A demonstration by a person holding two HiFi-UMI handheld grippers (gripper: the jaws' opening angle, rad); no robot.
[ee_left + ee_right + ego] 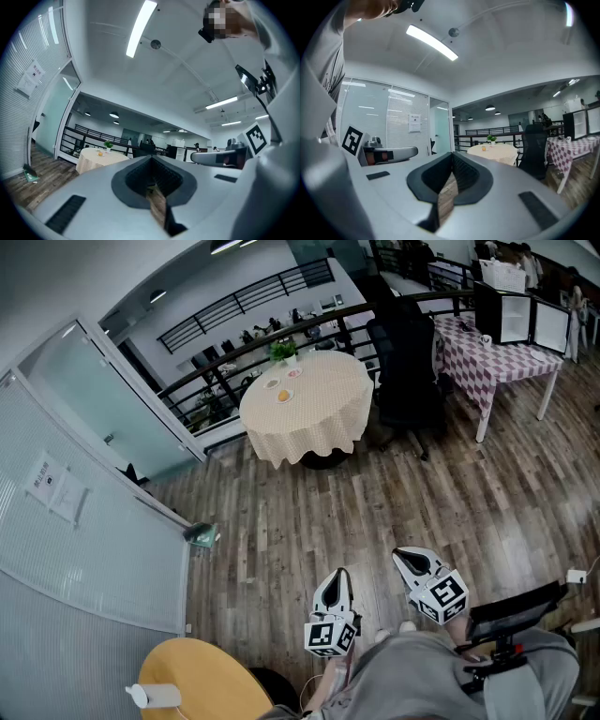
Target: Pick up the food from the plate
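A round table (pixel 309 418) with a cream cloth stands far ahead across the wooden floor. On it lie small plates, one with an orange piece of food (pixel 285 396), and a potted plant (pixel 283 351) stands beside them. Both grippers hang close to my body, far from that table. The left gripper (pixel 339 576) is shut and empty, and so is the right gripper (pixel 398 557). The left gripper view shows its jaws (pixel 151 159) meeting, with the table (pixel 96 160) small at the left. In the right gripper view the jaws (pixel 452 155) meet too, and the table (pixel 493 153) lies beyond.
A black office chair (pixel 408 362) and a chequered table (pixel 492 357) stand right of the round table. A glass partition (pixel 84 512) runs along the left, with a green object (pixel 202 535) on the floor at its foot. A yellow round table (pixel 202 681) is near my left. A black railing (pixel 244 343) lines the back.
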